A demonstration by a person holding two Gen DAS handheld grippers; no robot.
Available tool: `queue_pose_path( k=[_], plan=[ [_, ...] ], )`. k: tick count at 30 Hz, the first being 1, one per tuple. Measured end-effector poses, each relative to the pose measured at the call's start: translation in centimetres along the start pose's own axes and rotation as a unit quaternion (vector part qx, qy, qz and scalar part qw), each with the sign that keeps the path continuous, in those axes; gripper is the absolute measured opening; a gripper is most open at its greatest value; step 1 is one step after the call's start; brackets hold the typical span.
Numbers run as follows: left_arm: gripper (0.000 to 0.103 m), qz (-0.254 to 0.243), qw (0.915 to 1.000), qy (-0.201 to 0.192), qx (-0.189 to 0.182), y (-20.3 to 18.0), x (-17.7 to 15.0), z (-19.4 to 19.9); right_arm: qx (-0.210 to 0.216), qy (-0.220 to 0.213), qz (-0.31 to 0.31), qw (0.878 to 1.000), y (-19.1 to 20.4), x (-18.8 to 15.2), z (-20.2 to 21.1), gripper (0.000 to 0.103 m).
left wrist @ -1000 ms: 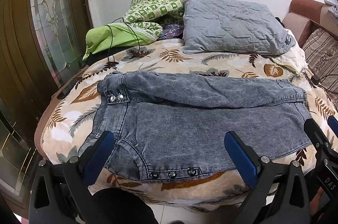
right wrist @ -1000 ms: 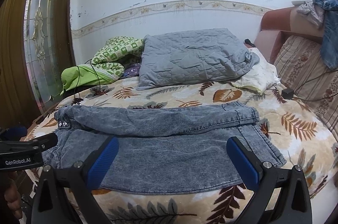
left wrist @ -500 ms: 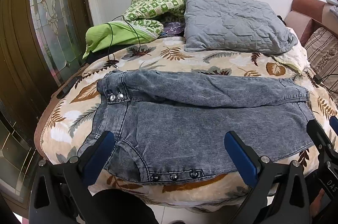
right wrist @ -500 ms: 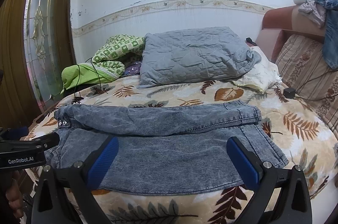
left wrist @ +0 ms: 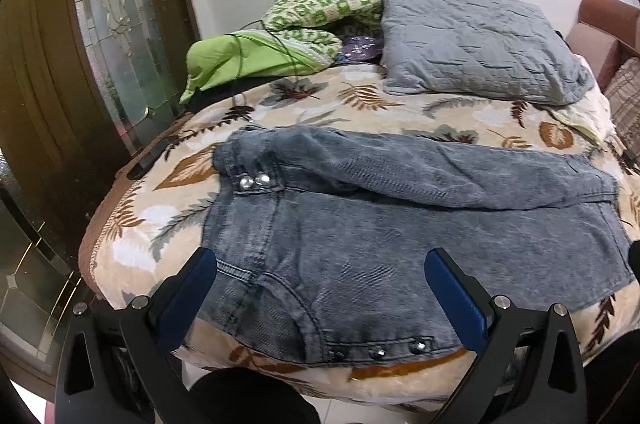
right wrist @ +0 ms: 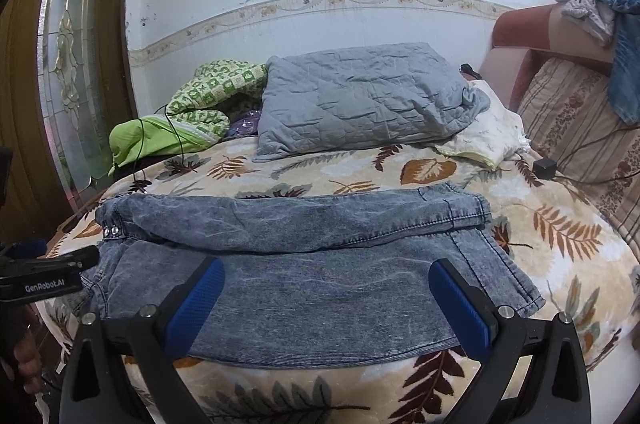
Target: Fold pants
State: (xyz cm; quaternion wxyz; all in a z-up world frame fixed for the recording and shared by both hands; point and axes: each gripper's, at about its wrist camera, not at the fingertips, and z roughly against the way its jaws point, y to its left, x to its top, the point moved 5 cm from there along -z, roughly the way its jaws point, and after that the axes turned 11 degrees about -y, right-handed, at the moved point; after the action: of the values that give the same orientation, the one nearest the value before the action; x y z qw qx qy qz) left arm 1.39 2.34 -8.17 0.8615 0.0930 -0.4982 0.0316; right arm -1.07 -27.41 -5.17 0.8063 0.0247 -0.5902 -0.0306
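Nearest the lens in each wrist view, blue pads spread wide with nothing between them: left hand-held gripper and right hand-held gripper both open and empty, hovering off the near edge of the bed.

Just beyond the fingertips, grey denim pants spread flat on the leaf-print cover, reaching the bed's near edge. Long axis running left to right across both views: waistband with shiny studs toward the left, leg hems toward the right. Far leg lying partly over the near one, not lined up edge to edge.

Left hand-held gripper facing the waist and hip end, a row of dark studs close below its fingers; right hand-held gripper facing the near leg toward the hem end. Each end thus nearer to the tool on its own side, which probably suits a two-handed pinch along the near edge, or a hem-to-waist fold.

Farther back, a grey quilted pillow and a green bundle of bedding against the wall, well apart from the pants.
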Motion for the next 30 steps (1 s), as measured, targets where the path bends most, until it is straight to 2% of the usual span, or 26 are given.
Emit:
queue_pose_path(
  k=[9, 25, 30],
  plan=[
    [0.103, 0.007, 0.9998, 0.002, 0.018, 1.8, 0.2, -1.0, -0.001, 0.000, 0.008, 1.000, 0.4, 0.0, -0.4, 0.103],
    [0.103, 0.017, 0.9991, 0.000, 0.038, 3.5, 0.5, -2.0, -0.005, 0.023, -0.038, 0.999, -1.4, -0.1, -1.6, 0.103],
    [0.103, 0.006, 0.9994, 0.028, 0.019, 3.9, 1.2, -3.9, -0.004, 0.045, -0.046, 0.998, -2.4, 1.0, -3.1, 0.103]
  ],
)
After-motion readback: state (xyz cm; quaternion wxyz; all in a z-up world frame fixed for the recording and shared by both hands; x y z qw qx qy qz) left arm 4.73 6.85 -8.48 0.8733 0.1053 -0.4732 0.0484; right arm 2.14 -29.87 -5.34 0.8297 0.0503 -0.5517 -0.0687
